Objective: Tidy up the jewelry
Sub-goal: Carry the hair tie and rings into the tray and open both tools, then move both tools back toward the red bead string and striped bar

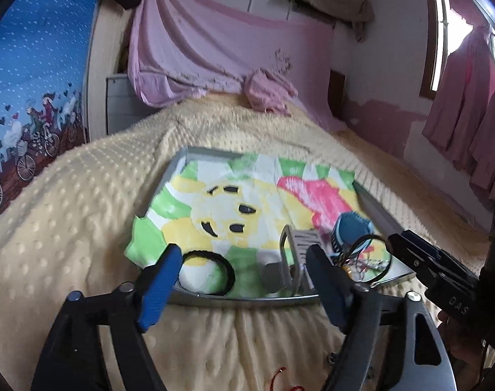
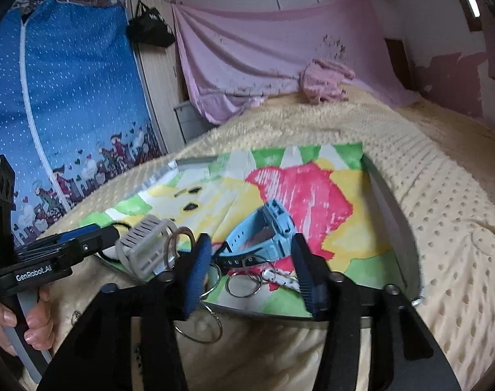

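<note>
A grey metal tray lined with a painted paper lies on the cream blanket. My left gripper stands open over its near edge, with a black hair tie and a grey watch in the gap, neither pressed. My right gripper is open too, over a tangle of metal rings and a small white chain piece. A light blue watch lies just beyond its tips. More rings hang over the tray's front rim. The grey watch sits to the left.
A crumpled pink cloth lies at the far end of the bed, with a pink sheet hung behind it. A blue patterned wardrobe stands left. A hand holds the left gripper's handle. A red thread lies on the blanket.
</note>
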A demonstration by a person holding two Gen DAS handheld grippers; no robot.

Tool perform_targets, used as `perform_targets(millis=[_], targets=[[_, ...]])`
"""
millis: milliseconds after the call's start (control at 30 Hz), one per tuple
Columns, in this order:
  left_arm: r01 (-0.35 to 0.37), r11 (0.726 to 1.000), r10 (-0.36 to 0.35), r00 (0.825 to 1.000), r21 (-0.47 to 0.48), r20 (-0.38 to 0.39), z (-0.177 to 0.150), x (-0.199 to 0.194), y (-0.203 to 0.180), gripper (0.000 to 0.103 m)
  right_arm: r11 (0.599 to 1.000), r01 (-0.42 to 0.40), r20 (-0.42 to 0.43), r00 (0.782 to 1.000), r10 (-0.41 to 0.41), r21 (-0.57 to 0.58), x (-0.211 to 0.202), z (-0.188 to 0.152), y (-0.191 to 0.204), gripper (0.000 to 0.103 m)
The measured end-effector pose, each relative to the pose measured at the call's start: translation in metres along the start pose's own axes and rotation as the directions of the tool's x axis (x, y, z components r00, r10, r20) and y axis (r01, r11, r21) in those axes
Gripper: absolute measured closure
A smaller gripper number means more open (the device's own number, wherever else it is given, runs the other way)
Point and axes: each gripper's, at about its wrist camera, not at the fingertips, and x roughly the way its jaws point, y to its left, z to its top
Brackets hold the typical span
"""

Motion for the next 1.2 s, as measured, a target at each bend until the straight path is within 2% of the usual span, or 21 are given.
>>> perform_targets(millis=[167,267,367,467,700,1067,1200], targets=[[-0.008,0.999,0.011,0.995,-0.033,0.099,-0.003,-0.028,0.000,0.005,1.000,0.003,0.124,0.992,-0.003,-0.002,-0.032,0.000,0.004,0.035],[-0.015,0.999,0.023,0.984,-0.047,0.175,-0.008,-0.050,-0.001,0.000,1.000,0.003,0.196,0.981,-0.003,0.003,-0.055,-0.001,0.007,0.024],[-0.025,0.998,0.037,0.971,-0.053,0.235,-0.015,-0.072,-0.003,0.000,1.000,0.004,0.248,0.969,-0.003,-0.005,-0.079,-0.003,0.012,0.014],[-0.027,0.998,0.041,0.965,-0.057,0.259,-0.022,-0.090,-0.003,0.000,1.000,0.014,0.272,0.962,-0.007,-0.024,-0.100,-0.007,0.019,0.010],[-0.055,0.998,0.063,0.954,-0.035,0.294,-0.048,-0.132,-0.003,0.000,0.997,0.047,0.264,0.964,-0.030,-0.059,-0.141,-0.023,0.035,0.007],[-0.081,0.997,0.083,0.946,-0.019,0.312,-0.082,-0.173,-0.002,0.000,0.992,0.075,0.314,0.949,-0.039,-0.102,-0.195,-0.050,0.060,0.002],[-0.084,0.996,0.086,0.953,-0.017,0.291,-0.091,-0.174,0.000,0.000,0.989,0.091,0.323,0.945,-0.049,-0.117,-0.207,-0.059,0.062,0.002]])
